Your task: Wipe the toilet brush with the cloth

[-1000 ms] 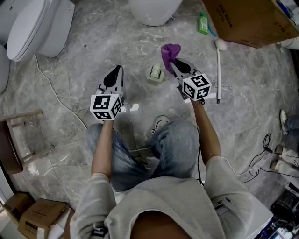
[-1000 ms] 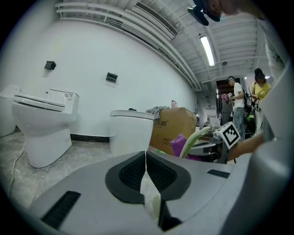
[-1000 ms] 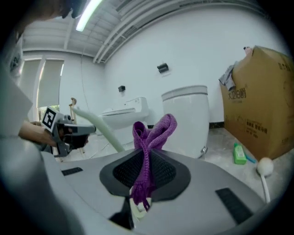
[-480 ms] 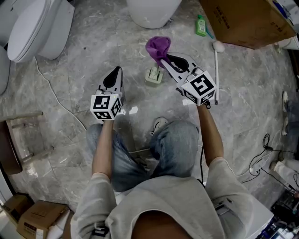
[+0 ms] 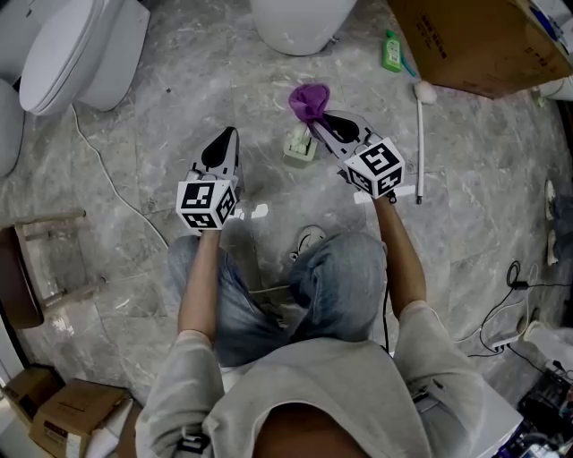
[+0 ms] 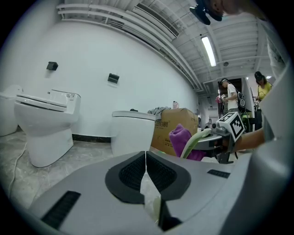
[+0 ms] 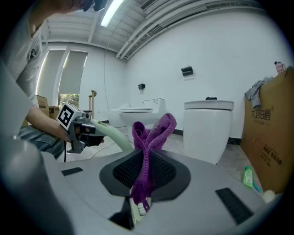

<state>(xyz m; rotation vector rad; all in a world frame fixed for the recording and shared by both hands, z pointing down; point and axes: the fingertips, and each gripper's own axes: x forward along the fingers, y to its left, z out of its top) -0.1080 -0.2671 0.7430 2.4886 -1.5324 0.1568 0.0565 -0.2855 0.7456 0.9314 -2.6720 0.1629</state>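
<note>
a grey marble floor (image 5: pixel 161 125) fills the head view, with a white toilet (image 5: pixel 85 49) at the upper left and a second white toilet base (image 5: pixel 300 22) at the top middle. a brown cardboard box (image 5: pixel 474 40) sits at the upper right. the person crouches at the bottom, both arms stretched forward.

the left hand-held gripper (image 5: pixel 226 134) is held over bare floor; its own view shows the jaws together with only a hairline gap and nothing between them. the right hand-held gripper (image 5: pixel 320 122) is clamped on the purple cloth (image 5: pixel 309 100), which bunches up in a loop past the jaw tips and hangs down between the pads.

the toilet brush (image 5: pixel 419 134) lies on the floor just to the right of the right hand-held gripper, its white handle pointing back toward the person and its head near the box, apart from the cloth. a small pale green object (image 5: pixel 300 145) rests on the floor between the two grippers, and a green bottle (image 5: pixel 391 49) lies by the box.
</note>
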